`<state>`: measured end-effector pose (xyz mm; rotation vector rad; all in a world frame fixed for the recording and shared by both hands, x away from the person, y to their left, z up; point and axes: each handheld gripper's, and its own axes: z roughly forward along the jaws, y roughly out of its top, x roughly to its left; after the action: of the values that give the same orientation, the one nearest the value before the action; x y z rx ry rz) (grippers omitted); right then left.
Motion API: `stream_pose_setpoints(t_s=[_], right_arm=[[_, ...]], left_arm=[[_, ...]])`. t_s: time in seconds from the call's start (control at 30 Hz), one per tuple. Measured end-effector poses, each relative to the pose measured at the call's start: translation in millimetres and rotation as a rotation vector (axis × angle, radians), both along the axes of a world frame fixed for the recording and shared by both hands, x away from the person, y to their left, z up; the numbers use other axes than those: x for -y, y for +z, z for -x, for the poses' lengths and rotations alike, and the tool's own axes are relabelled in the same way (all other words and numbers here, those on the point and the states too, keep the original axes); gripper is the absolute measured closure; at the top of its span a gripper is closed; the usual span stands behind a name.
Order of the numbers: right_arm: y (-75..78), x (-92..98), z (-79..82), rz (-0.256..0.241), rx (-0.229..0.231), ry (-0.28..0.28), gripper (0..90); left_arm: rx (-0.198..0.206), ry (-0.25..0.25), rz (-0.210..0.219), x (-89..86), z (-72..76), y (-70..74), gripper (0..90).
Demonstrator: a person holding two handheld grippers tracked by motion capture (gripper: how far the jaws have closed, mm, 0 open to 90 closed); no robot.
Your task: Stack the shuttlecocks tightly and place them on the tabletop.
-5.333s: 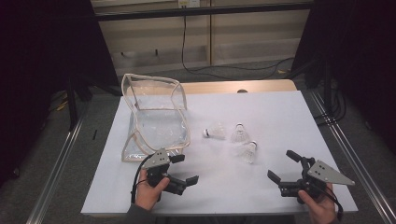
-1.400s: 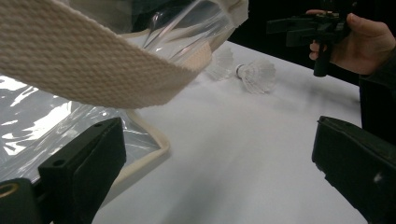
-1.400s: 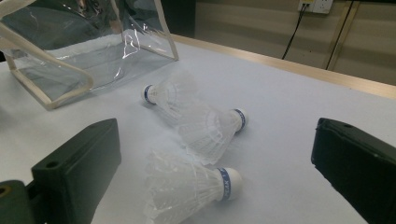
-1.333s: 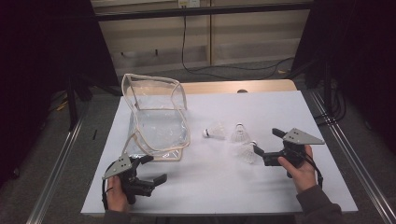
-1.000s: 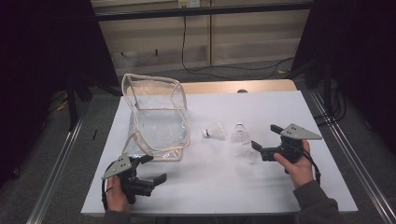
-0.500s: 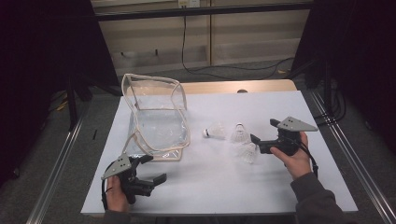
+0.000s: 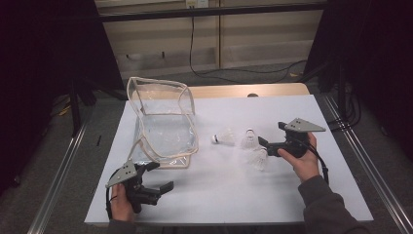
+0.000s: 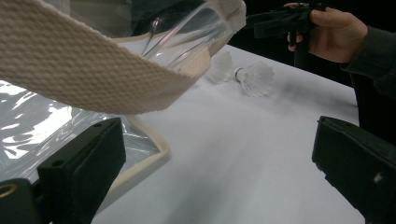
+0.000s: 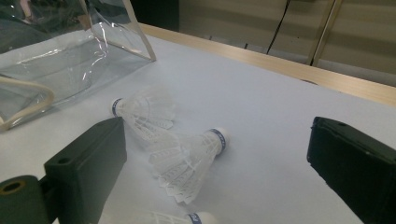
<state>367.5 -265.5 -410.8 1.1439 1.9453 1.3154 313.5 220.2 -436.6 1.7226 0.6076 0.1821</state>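
Both claws gape wide: the right gripper [image 7: 267, 145] noses at three feathery white shuttlecocks [image 7: 256, 158] mid-table, the left gripper [image 7: 157, 177] sits by the glossy clear, cream-trimmed bag [image 7: 163, 131].

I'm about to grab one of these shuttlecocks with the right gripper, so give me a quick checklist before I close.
1. Right gripper jaws open: ok.
2. Nearest shuttlecock between the jaws: ok in the right gripper view.
3. Shuttlecocks apart: not ok, its feathers overlap the far shuttlecock.
4. Clear bag mouth open: ok.
5. Left gripper holding the bag: not ok, open beside it.
6. Third shuttlecock out of the way: cannot tell.
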Motion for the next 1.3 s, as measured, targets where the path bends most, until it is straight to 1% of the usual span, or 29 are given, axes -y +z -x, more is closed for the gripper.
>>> stream_pose_setpoints(t_s=[0.13, 0.2, 0.23, 0.4, 0.47, 0.53, 0.67, 0.77, 0.93, 1.07, 1.2, 1.3], right_arm=[[-1.3, -1.2, -1.6, -0.002, -0.01, 0.001, 6.3], [-2.6, -2.3, -2.8, 0.009, -0.01, 0.003, 8.1], [-3.0, -3.4, -2.9, 0.005, -0.017, 0.001, 8.9], [-5.9, -6.1, -6.5, 0.017, -0.03, 0.005, 17.5], [-7.0, -7.1, -8.5, 0.015, -0.037, 0.002, 18.4], [-8.0, -7.7, -10.0, 0.021, -0.048, 0.004, 21.0], [-9.8, -9.1, -11.9, 0.018, -0.057, 0.014, 25.1], [-10.8, -10.5, -12.8, 0.028, -0.064, 0.014, 26.2], [-12.4, -11.1, -14.5, 0.034, -0.075, 0.014, 28.4], [-13.8, -12.5, -16.0, 0.043, -0.077, 0.02, 30.5], [-14.4, -14.1, -17.0, 0.052, -0.079, 0.023, 33.1], [-14.2, -14.5, -17.8, 0.06, -0.078, 0.03, 37.7]], left_arm=[[-0.003, -0.001, 0.003, 1.1, 0.2, -0.3, 2.9], [-0.003, 0.0, 0.004, 1.0, 0.3, 0.0, 2.9], [-0.001, -0.001, 0.005, 0.9, 0.3, 0.1, 2.9], [0.002, -0.001, 0.003, 0.0, -0.2, 0.0, 2.9], [0.002, 0.0, 0.009, -0.2, -0.3, 0.2, 2.9], [0.002, 0.001, 0.013, -0.5, -0.2, 0.4, 2.9], [0.001, 0.004, 0.013, -0.9, -0.8, 0.1, 2.9], [-0.002, -0.003, 0.02, -0.6, -1.1, 0.2, 2.9], [-0.004, -0.002, 0.018, -0.6, -1.2, 0.0, 2.8], [-0.003, -0.004, 0.013, 0.0, -1.2, -0.3, 2.8], [-0.002, -0.003, 0.018, -0.4, -1.3, -0.1, 2.8], [-0.004, -0.005, 0.014, 0.2, -1.4, -0.6, 2.8]])
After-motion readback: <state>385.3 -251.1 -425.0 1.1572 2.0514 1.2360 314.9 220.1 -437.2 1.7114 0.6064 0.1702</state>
